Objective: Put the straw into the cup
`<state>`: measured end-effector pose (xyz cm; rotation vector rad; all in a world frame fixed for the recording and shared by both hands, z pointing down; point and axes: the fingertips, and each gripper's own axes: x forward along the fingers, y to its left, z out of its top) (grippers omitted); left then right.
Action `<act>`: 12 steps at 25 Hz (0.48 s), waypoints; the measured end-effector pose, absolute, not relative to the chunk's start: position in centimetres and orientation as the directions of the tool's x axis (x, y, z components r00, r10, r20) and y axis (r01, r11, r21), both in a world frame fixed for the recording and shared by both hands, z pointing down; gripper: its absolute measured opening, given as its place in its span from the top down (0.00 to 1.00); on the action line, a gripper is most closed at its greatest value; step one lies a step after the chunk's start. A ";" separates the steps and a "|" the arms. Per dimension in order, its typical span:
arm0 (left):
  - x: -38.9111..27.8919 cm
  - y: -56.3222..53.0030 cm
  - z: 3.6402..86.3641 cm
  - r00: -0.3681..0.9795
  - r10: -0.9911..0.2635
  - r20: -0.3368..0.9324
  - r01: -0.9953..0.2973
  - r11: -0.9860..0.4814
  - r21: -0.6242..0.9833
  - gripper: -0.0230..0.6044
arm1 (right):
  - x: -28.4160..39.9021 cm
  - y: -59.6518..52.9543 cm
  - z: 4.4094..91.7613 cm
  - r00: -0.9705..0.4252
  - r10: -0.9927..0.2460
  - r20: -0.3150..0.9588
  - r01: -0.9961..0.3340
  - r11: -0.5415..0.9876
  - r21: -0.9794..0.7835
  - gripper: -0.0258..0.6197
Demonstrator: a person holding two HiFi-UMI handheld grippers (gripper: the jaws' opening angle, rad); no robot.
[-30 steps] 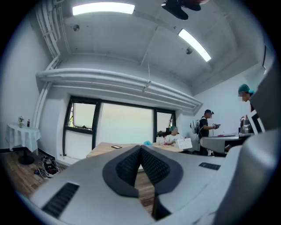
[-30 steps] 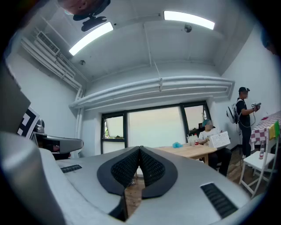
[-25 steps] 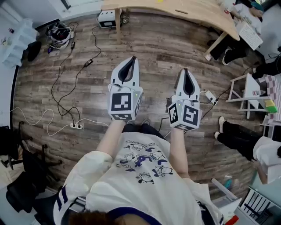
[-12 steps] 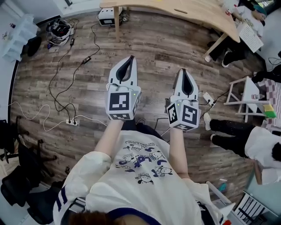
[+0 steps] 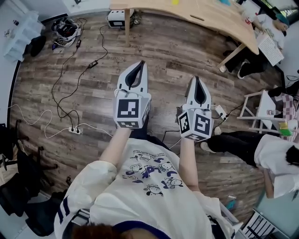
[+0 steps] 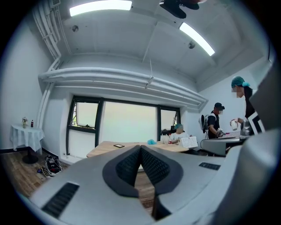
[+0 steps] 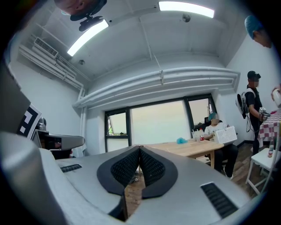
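Head view: both grippers are out in front of me, side by side at centre frame over the wood floor (image 5: 93, 93), not touching each other. The L gripper (image 5: 141, 64) sits a bit higher in the pic than the R gripper (image 5: 196, 79), both pointing toward the top edge. Marker cubes face the cam: L cube (image 5: 128, 109), R cube (image 5: 196, 125). L gripper view: jaws of the L gripper (image 6: 140, 147) are pressed together at the tips w/ nothing held. R gripper view: same for the R gripper (image 7: 139, 148), tips meeting, empty. The wooden surface (image 5: 210, 14) runs along the top right of the head view, well apart from both grippers; it shows mid-frame beyond the jaws in the L gripper view (image 6: 109, 149) and R gripper view (image 7: 193, 149), w/ a seated person behind it. Straw & cup: can't tell where they are, the small items on that surface are too tiny to name. Power strip (image 5: 74, 130) + cables lie on the floor at left, and a person in dark trousers (image 5: 233, 140) is at lower right
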<state>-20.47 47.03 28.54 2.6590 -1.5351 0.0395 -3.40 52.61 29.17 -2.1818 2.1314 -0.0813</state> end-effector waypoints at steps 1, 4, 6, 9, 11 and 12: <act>-20.4 46.2 28.7 0.502 -0.863 0.060 -0.865 -0.499 0.049 0.95 | -3.3 51.8 29.3 0.027 -0.999 -0.024 -0.994 -0.025 -0.105 0.97; -20.0 43.3 29.0 0.507 -0.859 0.066 -0.862 -0.504 0.056 0.95 | -2.8 48.8 29.8 0.034 -0.999 -0.013 -0.993 -0.032 -0.117 0.97; -19.9 41.2 29.0 0.513 -0.856 0.069 -0.858 -0.509 0.060 0.95 | -2.8 46.7 29.9 0.034 -0.999 -0.009 -0.992 -0.032 -0.123 0.97; -19.7 37.9 29.0 0.522 -0.850 0.073 -0.853 -0.519 0.062 0.95 | -2.7 43.3 29.5 0.038 -0.999 -0.015 -0.992 -0.036 -0.124 0.97; -19.5 35.8 29.2 0.531 -0.844 0.076 -0.847 -0.527 0.065 0.95 | -2.6 41.3 29.3 0.046 -0.999 -0.018 -0.992 -0.043 -0.122 0.97; -19.4 34.8 29.1 0.535 -0.841 0.075 -0.845 -0.531 0.067 0.95 | -2.6 40.4 29.2 0.049 -0.999 -0.019 -0.992 -0.046 -0.119 0.97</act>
